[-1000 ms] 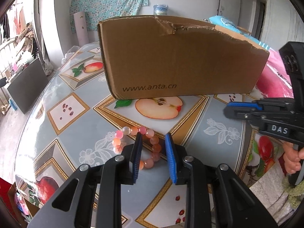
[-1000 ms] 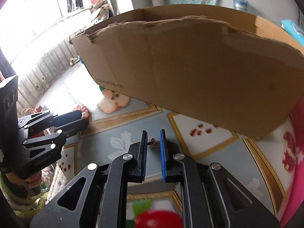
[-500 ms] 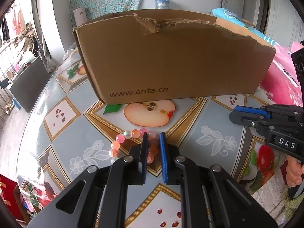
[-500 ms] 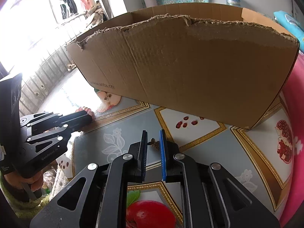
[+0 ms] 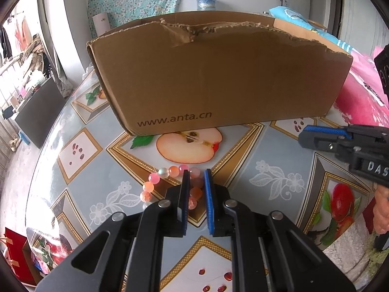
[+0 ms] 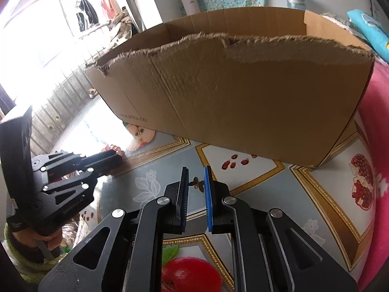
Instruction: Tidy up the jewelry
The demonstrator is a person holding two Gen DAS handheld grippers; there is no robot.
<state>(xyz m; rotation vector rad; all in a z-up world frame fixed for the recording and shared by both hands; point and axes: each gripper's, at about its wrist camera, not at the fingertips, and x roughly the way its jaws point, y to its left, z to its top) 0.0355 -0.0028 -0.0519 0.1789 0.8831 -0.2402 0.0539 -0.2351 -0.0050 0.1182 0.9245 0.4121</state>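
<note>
Left gripper [image 5: 197, 182] clamped on pink bead bracelet [image 5: 167, 173], loop trailing left over fruit-print table [image 5: 279, 146]. Right gripper [image 6: 196, 182] pinching small dark butterfly charm [image 6: 197, 184] between its pads. Torn cardboard box [image 5: 218, 73] stands just beyond both, open-topped.

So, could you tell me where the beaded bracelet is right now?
In the left wrist view, the beaded bracelet is pinched in the left claw, over the tablecloth's apple print before the cardboard box.

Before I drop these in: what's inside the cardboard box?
Only bare inner walls of the cardboard box show, in the right wrist view. The torn front wall hides the floor from both cameras, so its contents cannot be told.
</note>
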